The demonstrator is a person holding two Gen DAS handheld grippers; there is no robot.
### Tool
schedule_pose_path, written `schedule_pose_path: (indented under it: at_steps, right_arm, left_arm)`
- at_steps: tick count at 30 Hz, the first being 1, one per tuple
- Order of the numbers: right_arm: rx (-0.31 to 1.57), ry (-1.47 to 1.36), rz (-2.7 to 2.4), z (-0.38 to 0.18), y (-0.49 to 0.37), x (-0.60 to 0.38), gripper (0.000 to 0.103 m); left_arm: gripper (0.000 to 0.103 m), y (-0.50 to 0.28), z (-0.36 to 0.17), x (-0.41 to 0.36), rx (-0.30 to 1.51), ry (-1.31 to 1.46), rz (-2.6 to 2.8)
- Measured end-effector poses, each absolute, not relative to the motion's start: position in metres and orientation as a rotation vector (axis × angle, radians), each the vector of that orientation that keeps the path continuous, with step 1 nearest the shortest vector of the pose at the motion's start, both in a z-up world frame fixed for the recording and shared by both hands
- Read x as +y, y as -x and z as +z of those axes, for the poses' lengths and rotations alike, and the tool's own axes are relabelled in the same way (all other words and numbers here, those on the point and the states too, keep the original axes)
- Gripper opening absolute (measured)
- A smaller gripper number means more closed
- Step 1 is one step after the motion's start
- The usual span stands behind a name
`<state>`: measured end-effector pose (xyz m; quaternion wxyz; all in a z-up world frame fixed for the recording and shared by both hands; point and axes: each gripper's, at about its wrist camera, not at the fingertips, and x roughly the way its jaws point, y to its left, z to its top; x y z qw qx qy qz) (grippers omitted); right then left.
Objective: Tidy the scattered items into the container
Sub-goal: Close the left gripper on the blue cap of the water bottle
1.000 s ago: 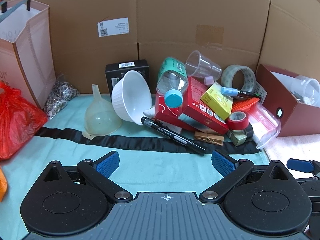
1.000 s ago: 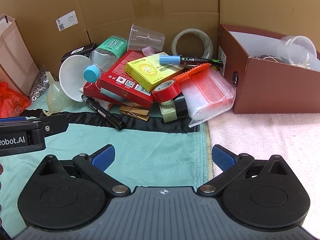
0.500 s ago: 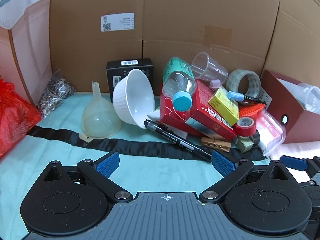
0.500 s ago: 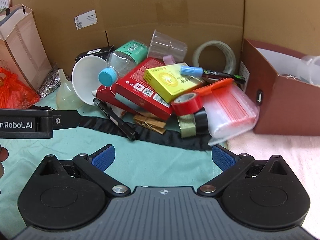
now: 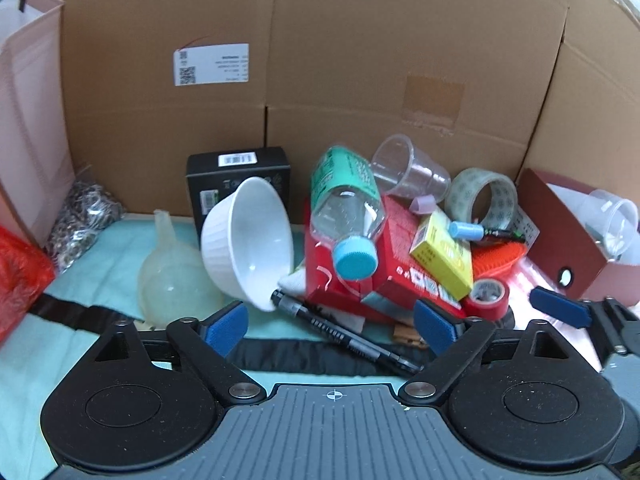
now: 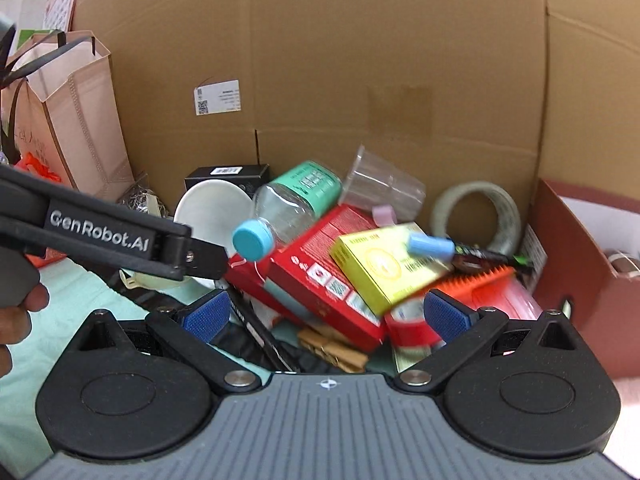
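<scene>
The black marker [image 5: 344,332] lay on the teal cloth just ahead of the left claw [image 5: 330,322], its long axis running slantwise from the rim of the white bowl [image 5: 248,240] down toward the claw's right finger. So the pen crossed the gap at an angle rather than square to it; a clean pinch would probably need the wrist rolled until the pads faced its sides. The left claw's jaws were closing but stood wide apart, with nothing pressed between them.

Taking the red box [image 6: 320,276] as landmark: the marker lay just left of and below it, the bottle [image 6: 288,212] leaned on its upper left corner, and the yellow box [image 6: 384,268] rested on top of it. The brown container [image 6: 580,264] stood well to its right.

The right claw [image 6: 326,314] was also wide apart and empty, facing the red box. The left claw looked nearer the marker.
</scene>
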<state>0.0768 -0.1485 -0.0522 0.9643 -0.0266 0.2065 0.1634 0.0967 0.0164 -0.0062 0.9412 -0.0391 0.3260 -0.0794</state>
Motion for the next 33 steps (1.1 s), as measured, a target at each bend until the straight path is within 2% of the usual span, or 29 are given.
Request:
schedule_pose_path:
  at_steps: [11,16,21,26,28,30,33]
  right_arm:
    - [0.387,0.078,0.350,-0.051,-0.105,-0.125,0.098]
    - [0.396,0.075,0.355,-0.053,-0.119,-0.114,0.095]
    - [0.410,0.084,0.384,-0.056,-0.127,-0.102,0.088]
    - [0.369,0.136,0.392,-0.057,-0.127,-0.092,0.086]
    - [0.370,0.155,0.380,-0.058,-0.131,-0.088,0.080]
    - [0.399,0.135,0.392,-0.058,-0.137,-0.087,0.063]
    - [0.406,0.107,0.397,-0.059,-0.138,-0.088,0.060]
  left_arm:
    - [0.079,-0.140,-0.004,0.015,0.715,0.090,-0.225]
    - [0.064,-0.156,-0.008,0.017,0.746,0.080,-0.240]
    - [0.057,-0.167,-0.009,0.018,0.761,0.089,-0.271]
    - [0.058,-0.169,-0.005,0.019,0.750,0.102,-0.316]
    - [0.058,-0.174,-0.006,0.017,0.760,0.086,-0.311]
    - [0.059,-0.180,-0.011,0.016,0.785,0.085,-0.312]
    - [0.050,-0.184,-0.017,0.018,0.803,0.101,-0.319]
